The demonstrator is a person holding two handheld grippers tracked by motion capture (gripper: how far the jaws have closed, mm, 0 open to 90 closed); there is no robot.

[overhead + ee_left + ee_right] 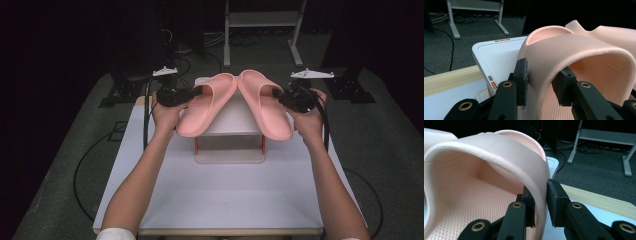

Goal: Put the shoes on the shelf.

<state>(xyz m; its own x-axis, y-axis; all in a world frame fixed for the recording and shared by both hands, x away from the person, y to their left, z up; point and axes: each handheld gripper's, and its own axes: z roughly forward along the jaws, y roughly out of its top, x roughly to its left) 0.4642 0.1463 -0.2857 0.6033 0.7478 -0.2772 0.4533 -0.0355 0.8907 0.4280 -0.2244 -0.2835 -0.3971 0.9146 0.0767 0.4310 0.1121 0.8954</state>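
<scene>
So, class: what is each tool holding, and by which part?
The left tool grips the left pink slipper by its strap's outer side; the right tool grips the right pink slipper likewise.

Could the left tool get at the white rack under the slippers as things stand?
Probably not right away: the left tool is shut on the left slipper's strap, and both slippers, the right slipper too, hang over the white rack.

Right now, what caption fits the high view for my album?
Two hand-held grippers, left and right, hold pink slippers over a white rack.
</scene>
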